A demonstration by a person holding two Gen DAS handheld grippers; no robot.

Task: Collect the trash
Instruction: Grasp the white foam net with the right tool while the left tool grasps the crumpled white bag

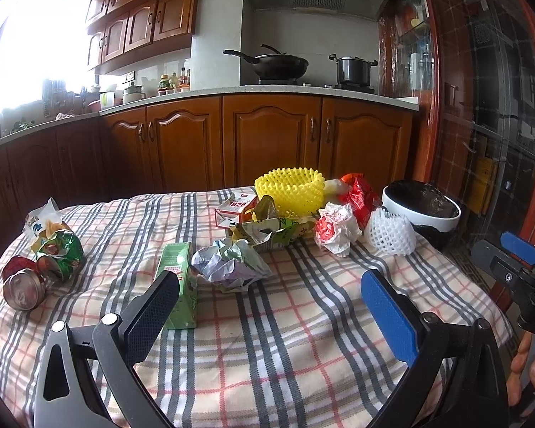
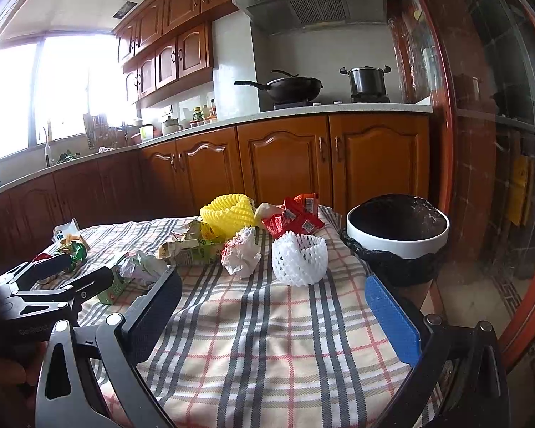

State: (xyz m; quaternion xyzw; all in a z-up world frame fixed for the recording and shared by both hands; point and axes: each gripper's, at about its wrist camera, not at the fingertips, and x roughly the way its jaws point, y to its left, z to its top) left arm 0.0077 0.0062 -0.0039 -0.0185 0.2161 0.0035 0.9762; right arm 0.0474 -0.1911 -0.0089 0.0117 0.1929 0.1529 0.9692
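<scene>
Trash lies scattered on a plaid-covered table (image 1: pixel 285 356). My left gripper (image 1: pixel 271 303) is open and empty above the cloth, with a green carton (image 1: pixel 178 281) by its black finger and crumpled paper (image 1: pixel 228 264) just ahead. Crushed cans (image 1: pixel 23 285) lie far left. My right gripper (image 2: pixel 273 306) is also open and empty, short of a white foam net (image 2: pixel 299 258) and a red-and-white paper ball (image 2: pixel 240 253). A white bin (image 2: pixel 397 228) with a black liner stands off the table's right edge. A yellow foam net (image 2: pixel 228 214) and red wrappers (image 2: pixel 296 217) sit further back.
Wooden kitchen cabinets (image 1: pixel 267 139) run behind the table, with a wok (image 1: pixel 278 64) and a pot (image 1: pixel 353 69) on the stove. A red-framed glass door (image 2: pixel 488 178) stands to the right. A hand (image 1: pixel 531 374) holds the right gripper's handle.
</scene>
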